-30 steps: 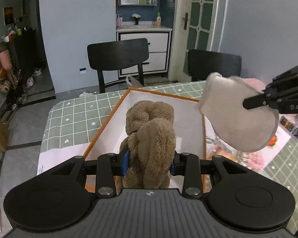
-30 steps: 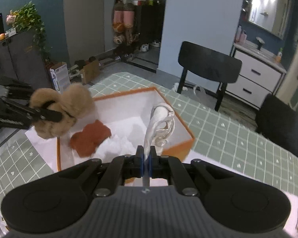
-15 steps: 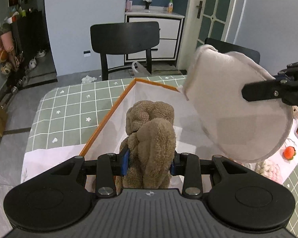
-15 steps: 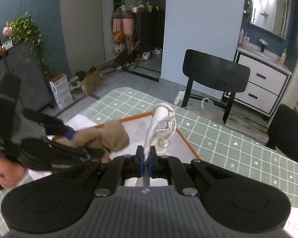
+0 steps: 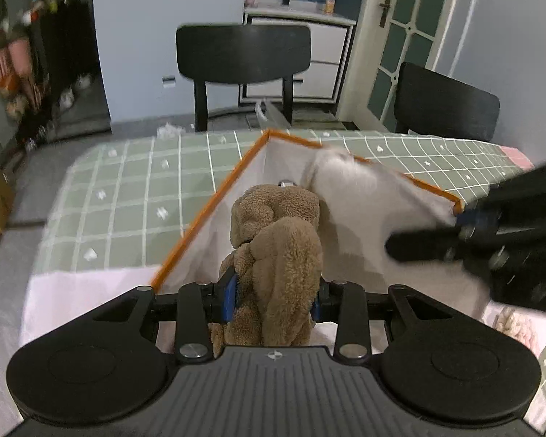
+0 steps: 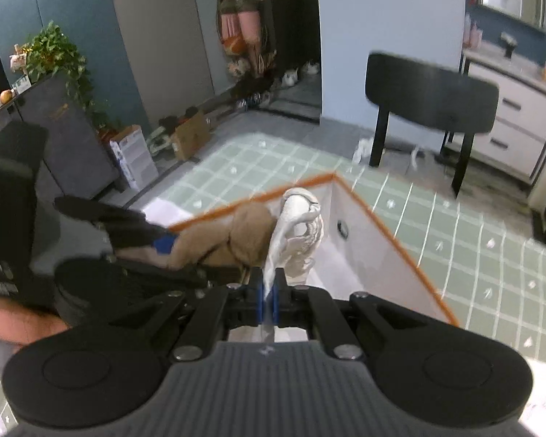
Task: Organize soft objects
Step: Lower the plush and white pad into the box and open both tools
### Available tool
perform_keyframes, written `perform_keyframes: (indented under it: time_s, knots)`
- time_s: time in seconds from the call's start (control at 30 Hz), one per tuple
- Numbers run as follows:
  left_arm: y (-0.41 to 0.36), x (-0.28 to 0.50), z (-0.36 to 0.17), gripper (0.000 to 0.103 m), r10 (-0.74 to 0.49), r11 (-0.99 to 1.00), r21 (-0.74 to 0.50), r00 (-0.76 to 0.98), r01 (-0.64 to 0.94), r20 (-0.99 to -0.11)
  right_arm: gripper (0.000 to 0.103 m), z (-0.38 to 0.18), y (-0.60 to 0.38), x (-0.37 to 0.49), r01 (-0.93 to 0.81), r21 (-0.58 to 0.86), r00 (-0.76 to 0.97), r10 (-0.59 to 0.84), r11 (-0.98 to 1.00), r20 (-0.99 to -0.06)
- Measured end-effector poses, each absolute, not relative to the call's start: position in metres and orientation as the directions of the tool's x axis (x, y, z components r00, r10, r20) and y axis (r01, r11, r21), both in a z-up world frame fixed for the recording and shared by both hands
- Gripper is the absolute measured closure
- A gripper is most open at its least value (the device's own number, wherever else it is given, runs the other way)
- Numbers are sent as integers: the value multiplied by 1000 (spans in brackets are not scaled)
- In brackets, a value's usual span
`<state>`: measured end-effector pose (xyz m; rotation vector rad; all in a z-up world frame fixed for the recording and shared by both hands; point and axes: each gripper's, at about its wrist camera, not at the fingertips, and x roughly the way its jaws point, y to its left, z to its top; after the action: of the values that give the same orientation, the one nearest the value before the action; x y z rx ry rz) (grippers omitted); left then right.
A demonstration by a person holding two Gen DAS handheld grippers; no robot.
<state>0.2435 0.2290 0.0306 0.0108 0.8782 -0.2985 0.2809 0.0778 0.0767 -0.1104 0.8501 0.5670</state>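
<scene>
Left gripper clamped on brown plush — light, squashy; right gripper at three o'clock, pinching white pad — floppy, best held mid-body.

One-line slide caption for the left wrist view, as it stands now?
Left gripper clamps a brown plush toy over the orange-rimmed white box, while the right gripper lowers a pale soft piece into it.

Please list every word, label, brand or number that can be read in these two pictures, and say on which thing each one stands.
No text can be read with certainty.
White lettering on the left claw's black body at the left edge of the right wrist view: too blurred to read.
Print on the white carton on the floor: too small to read.
Small round emblem on each camera housing: a logo, no letters.
</scene>
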Motion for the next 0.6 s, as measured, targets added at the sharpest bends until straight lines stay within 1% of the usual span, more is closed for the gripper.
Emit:
perform_keyframes:
  time_s: [0.13, 0.27, 0.37, 0.4, 0.43, 0.47, 0.5, 0.53, 0.6]
  knots:
    - [224, 248, 22, 61, -241, 961, -99, 608, 257, -757, 101, 43, 79, 293, -502, 102, 486, 377, 859, -788]
    - [221, 255, 16, 61, -260, 961, -142, 614, 236, -746, 100, 23, 78, 297, -494, 80, 477, 347, 866, -808]
    - [213, 260, 11, 59, -244, 963, -115, 605, 244, -758, 99, 17, 78, 298, -481, 49, 486, 313, 875, -816]
    - [210, 260, 10, 55, -234, 963, -100, 595, 249, -769, 94, 18, 78, 299, -478, 36, 490, 300, 878, -818]
    - [206, 261, 9, 47, -223, 963, -83, 581, 257, -783, 88, 18, 78, 299, -475, 16, 499, 284, 880, -819]
    - [203, 260, 8, 44, -221, 961, -76, 571, 267, -791, 81, 19, 79, 299, -471, -8, 510, 265, 882, -818]
    - [202, 260, 8, 41, -213, 962, -68, 569, 266, -794, 78, 19, 80, 298, -471, -32, 519, 247, 882, -818]
    - [201, 258, 8, 36, -204, 964, -59, 572, 260, -794, 76, 20, 80, 297, -471, -54, 526, 231, 880, -818]
    - [202, 255, 12, 33, -203, 966, -60, 589, 253, -782, 74, 22, 77, 296, -465, -85, 544, 209, 881, -813]
